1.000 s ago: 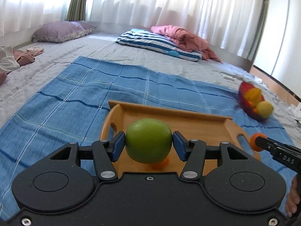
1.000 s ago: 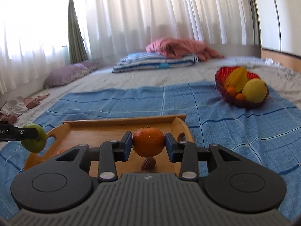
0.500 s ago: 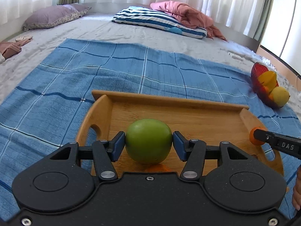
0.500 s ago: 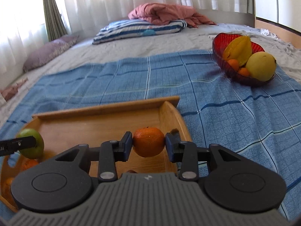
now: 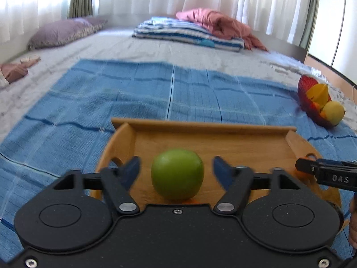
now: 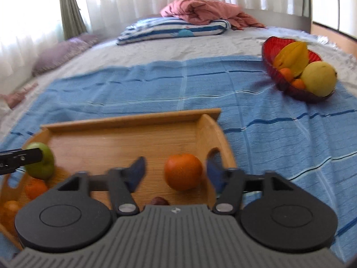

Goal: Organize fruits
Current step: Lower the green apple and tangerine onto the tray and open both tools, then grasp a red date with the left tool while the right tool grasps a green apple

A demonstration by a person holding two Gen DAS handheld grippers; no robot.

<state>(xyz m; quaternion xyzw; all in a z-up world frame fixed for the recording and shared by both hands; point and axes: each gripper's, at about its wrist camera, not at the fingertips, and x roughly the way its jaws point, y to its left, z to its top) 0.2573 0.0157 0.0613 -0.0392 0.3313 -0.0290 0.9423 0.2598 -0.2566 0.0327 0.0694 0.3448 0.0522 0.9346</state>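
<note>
Wooden tray [image 5: 200, 143] on the blue blanket [image 5: 89, 102], taking fruit from both sides at once. Left tool [image 5: 177, 169] spreading, blue pads clear of the green apple [image 5: 177, 174], which sits between them low over the tray floor; cannot tell from either view whether fully settled. Right tool [image 6: 176, 170] likewise widening, the orange [image 6: 183, 170] loose between its pads near the tray's right handle wall [image 6: 214, 147]. To finish the release well: probably best to let both jaws reach full spread before any retreat, then draw straight back and slightly up along the fingers, so no pad clips round fruit likely to roll on smooth wood. Worth watching, a small dark brown thing [image 6: 158, 200] just beneath the right tool and two smaller orange fruits [image 6: 35, 188] by the tray's left end, near the apple; a nudge could set any of them rolling. Close quarters too, with each tool's finger edging into the other's view. Well apart on the blanket, a red bowl [image 6: 270, 51] with a yellow fruit [image 6: 319, 78], a starfruit and small oranges, presumably next for sorting. Farther up the bed, a striped pillow [image 5: 187, 33], pink bedding [image 5: 214, 20] and a purple pillow [image 5: 60, 32], none in the way.
</note>
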